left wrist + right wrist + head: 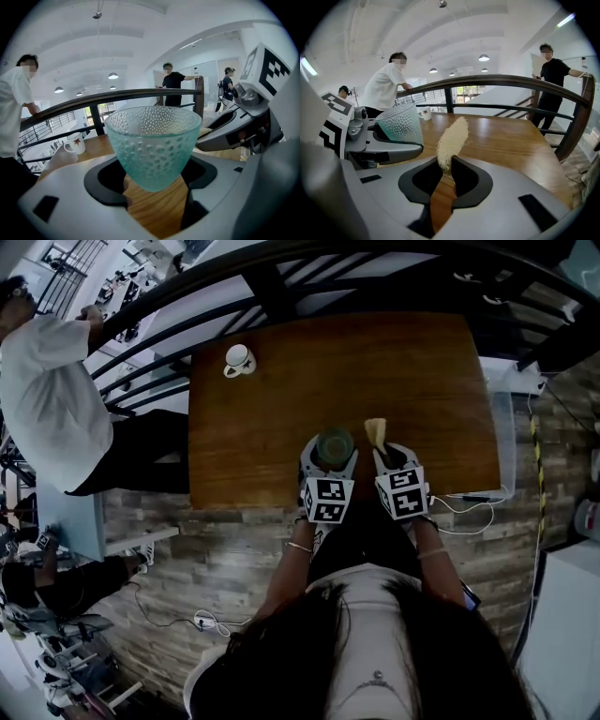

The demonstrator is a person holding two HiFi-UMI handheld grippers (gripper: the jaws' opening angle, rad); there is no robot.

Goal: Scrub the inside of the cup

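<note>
**Bringing the scrubber (452,138) into the cup (152,145)**

The cup, a dimpled teal glass, is held upright by its narrow lower body between the jaws of the left gripper (330,456). These jaws are spread only as far as the glass needs and are pressed on it. The cup is carried over the near edge of the worktop (262,427) and appears to be clear of the wood. A pale fibrous scrubber is pinched by its lower end in the right gripper (446,174), whose jaws are nearly closed, so most of its length stands free above them. Cup and scrubber are just beside each other, not touching, and the scrubber is outside the rim.

The step in hand is judged to be the entry. The cup is best tilted with its mouth toward the right gripper, and the scrubber's free tip led over the rim and down to the bottom. Since the wall narrows toward the base, the tip should be pressed lightly and swept round. The cup is gripped low, so hard sideways pushes could lever it out of the jaws. A white mug (239,360) at the far corner is well apart.
</note>
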